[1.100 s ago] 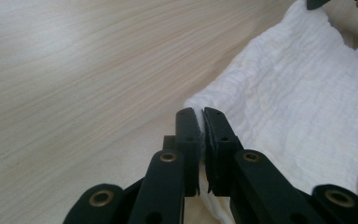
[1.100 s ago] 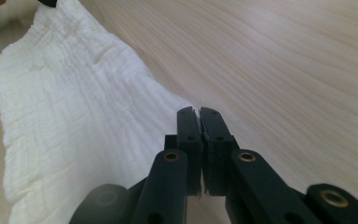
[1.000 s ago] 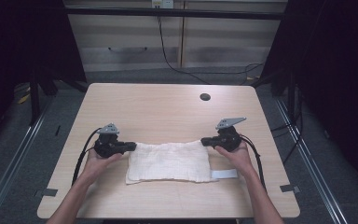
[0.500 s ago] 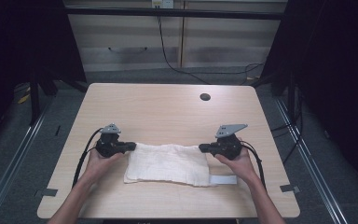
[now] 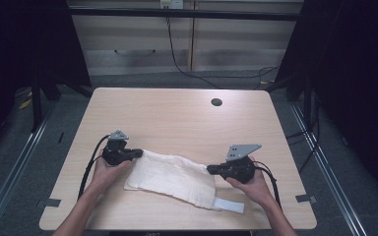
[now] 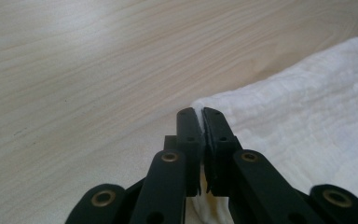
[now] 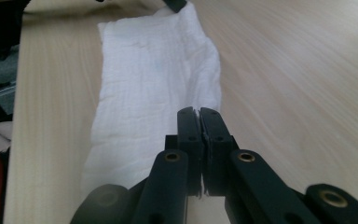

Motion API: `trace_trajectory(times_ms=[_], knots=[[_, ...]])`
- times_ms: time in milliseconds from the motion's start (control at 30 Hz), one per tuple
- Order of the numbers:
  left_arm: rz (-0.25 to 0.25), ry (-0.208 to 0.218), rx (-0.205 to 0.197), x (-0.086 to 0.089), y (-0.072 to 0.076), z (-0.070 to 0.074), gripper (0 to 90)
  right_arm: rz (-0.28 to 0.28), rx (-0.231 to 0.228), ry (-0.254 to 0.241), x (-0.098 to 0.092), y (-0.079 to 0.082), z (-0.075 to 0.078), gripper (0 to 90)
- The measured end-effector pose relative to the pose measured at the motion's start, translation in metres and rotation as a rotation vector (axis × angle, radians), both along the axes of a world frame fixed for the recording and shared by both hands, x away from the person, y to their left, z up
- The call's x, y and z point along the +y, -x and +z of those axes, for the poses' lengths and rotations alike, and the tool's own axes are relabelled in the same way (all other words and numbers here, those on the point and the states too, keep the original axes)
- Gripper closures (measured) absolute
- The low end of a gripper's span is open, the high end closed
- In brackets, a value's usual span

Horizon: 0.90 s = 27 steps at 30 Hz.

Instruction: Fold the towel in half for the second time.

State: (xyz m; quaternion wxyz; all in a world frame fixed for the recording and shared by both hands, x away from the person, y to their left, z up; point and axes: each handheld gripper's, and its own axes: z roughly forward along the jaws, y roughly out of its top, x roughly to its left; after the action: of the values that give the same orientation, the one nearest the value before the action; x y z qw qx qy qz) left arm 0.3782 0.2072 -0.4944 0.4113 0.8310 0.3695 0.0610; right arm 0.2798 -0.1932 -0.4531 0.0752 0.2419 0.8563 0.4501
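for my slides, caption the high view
Two hand-held grippers, left and right, pinch opposite ends of a white cloth on a wooden table.

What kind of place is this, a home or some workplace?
Probably a lab or recording studio, not a home: a bare wooden table with a cable hole, dark curtains at both sides, and metal floor rails around it.

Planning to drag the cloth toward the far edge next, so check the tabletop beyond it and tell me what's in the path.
Nothing visible stands in the way. The white cloth is pinched at its ends by the left gripper and right gripper. Beyond it the table is bare wood, apart from a small dark hole near the far edge.
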Motion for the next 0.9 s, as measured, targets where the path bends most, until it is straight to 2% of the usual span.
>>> trace_trajectory(times_ms=[167,200,333,367,433,467,633,667,733,767,800,867,900], knots=[[0.020,-0.010,-0.003,0.000,-0.003,-0.002,86.4,0.051,0.033,-0.007,0.011,0.015,-0.010,88.2],[0.039,0.002,-0.002,-0.001,-0.003,-0.003,86.4,0.063,0.042,-0.008,0.014,0.017,-0.011,88.3],[0.052,0.003,-0.002,-0.002,-0.006,-0.004,86.5,0.102,0.063,-0.003,0.025,0.023,-0.016,88.2],[0.051,0.000,-0.001,-0.003,-0.006,-0.004,86.4,0.138,0.085,0.002,0.035,0.027,-0.021,88.2],[0.059,0.005,-0.002,-0.003,-0.007,-0.004,86.4,0.172,0.118,-0.002,0.043,0.030,-0.026,88.2],[0.054,-0.006,0.000,-0.004,-0.007,-0.005,86.4,0.187,0.130,0.006,0.047,0.032,-0.028,88.3],[0.056,-0.005,-0.005,-0.005,-0.008,-0.006,86.4,0.233,0.173,0.005,0.059,0.038,-0.036,88.2],[0.055,0.000,-0.005,-0.005,-0.007,-0.006,86.5,0.264,0.205,0.020,0.064,0.042,-0.041,88.2],[0.053,0.005,-0.007,-0.005,-0.007,-0.005,86.4,0.273,0.212,0.034,0.066,0.044,-0.042,88.1],[0.049,0.010,-0.016,-0.005,-0.006,-0.004,86.4,0.284,0.232,0.032,0.066,0.044,-0.041,88.2],[0.049,0.021,-0.014,-0.006,-0.006,-0.004,86.4,0.288,0.230,0.057,0.067,0.045,-0.041,88.3],[0.037,0.008,-0.027,-0.007,-0.005,-0.002,86.4,0.302,0.263,0.074,0.067,0.045,-0.044,88.4],[0.038,0.015,-0.029,-0.009,-0.004,-0.002,86.4,0.296,0.275,0.073,0.066,0.045,-0.044,88.5]])
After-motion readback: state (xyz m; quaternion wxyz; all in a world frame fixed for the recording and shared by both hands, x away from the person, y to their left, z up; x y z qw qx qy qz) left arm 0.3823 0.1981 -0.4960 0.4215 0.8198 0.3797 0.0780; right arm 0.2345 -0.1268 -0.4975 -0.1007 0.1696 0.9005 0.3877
